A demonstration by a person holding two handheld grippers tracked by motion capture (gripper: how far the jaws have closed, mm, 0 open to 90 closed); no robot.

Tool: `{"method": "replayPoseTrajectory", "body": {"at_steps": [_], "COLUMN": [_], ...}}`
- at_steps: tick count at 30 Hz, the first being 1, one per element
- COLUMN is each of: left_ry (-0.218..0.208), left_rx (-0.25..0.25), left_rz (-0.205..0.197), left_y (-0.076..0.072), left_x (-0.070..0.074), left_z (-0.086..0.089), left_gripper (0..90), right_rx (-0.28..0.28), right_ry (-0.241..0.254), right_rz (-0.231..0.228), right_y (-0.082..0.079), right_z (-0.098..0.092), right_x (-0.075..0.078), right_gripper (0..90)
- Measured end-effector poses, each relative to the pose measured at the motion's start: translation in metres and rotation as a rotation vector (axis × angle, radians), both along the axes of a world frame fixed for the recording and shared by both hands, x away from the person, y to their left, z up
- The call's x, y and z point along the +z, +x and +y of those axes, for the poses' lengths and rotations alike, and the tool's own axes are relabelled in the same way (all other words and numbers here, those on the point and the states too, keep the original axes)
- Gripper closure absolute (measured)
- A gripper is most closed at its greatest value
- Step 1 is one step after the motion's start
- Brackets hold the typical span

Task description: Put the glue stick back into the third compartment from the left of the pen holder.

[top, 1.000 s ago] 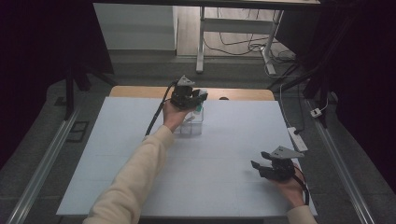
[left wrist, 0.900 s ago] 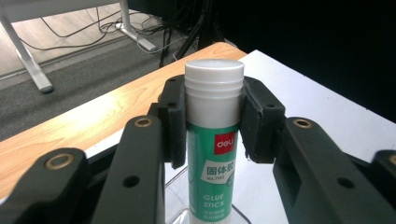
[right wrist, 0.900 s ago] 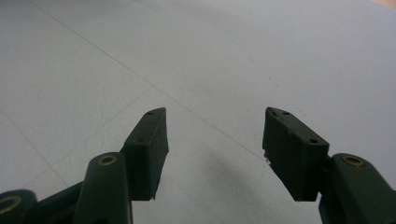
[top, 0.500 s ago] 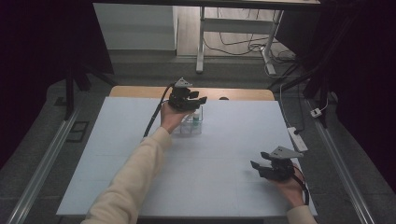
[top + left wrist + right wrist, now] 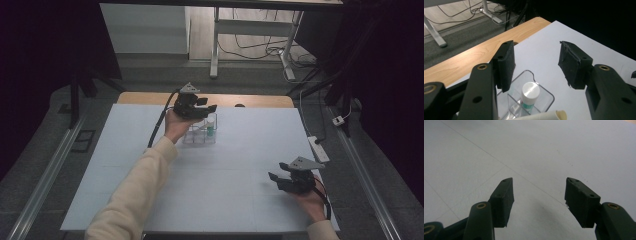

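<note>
A clear plastic compartment box (image 5: 199, 137) stands on the white mat (image 5: 240, 165) at the far middle. A small bottle (image 5: 210, 131) with a white cap and green label stands upright in it. My left gripper (image 5: 212, 108) hovers just above the box. In the left gripper view its jaws have just been opening and now stand apart (image 5: 536, 53), with the bottle (image 5: 530, 92) below them in the box (image 5: 547, 98), untouched. A pale rounded thing (image 5: 549, 115) lies at the bottom edge. My right gripper (image 5: 274, 178) rests low at the front right, open (image 5: 539, 182) over bare mat.
A strip of wooden tabletop (image 5: 260, 101) runs along the far edge of the mat. A white power strip (image 5: 319, 148) lies off the right side. Desk legs and cables (image 5: 250, 45) stand on the floor beyond. A metal rail (image 5: 45, 175) runs along the left.
The left gripper's jaws have opened over the box, and the hand has shifted slightly left. The bottle stands in the box. The right gripper has not moved.
</note>
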State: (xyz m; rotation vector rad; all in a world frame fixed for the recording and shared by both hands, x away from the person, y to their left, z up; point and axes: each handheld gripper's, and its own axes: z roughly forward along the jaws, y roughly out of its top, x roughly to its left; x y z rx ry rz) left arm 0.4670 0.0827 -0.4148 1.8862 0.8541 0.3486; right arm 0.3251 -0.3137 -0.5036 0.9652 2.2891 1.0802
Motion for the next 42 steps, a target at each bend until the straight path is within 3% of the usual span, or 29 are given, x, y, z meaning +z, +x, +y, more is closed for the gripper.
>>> {"method": "replayPoseTrajectory", "body": {"at_steps": [6, 10, 21, 25, 29, 42], "left_ry": [0.012, 0.044, 0.063, 0.076, 0.081, 0.087], "left_rx": [-0.004, -0.011, -0.023, -0.030, -0.051, -0.037], "left_rz": [-0.016, -0.025, 0.000, -0.008, -0.002, 0.024], "left_y": [-0.011, -0.018, -0.039, -0.048, -0.061, -0.108], "left_x": [0.002, 0.001, -0.003, -0.004, -0.008, -0.028], "left_z": [0.010, 0.016, 0.032, 0.036, 0.044, 0.082], "left_gripper": [45.1, 45.1, 42.8, 42.3, 40.8, 35.1], "right_rx": [-0.001, -0.001, 0.001, 0.001, 0.001, -0.008], "right_ry": [0.000, 0.004, 0.001, 0.006, 0.006, 0.011], "right_rz": [0.000, 0.002, 0.002, -0.001, -0.002, -0.011], "right_y": [0.000, 0.000, 0.000, 0.000, 0.000, -0.001], "right_z": [0.000, -0.001, 0.000, -0.001, -0.001, -0.003], "right_x": [0.000, 0.000, 0.000, 0.000, 0.000, 0.003], "right_gripper": [39.5, 39.4, 39.4, 39.3, 39.3, 39.1]}}
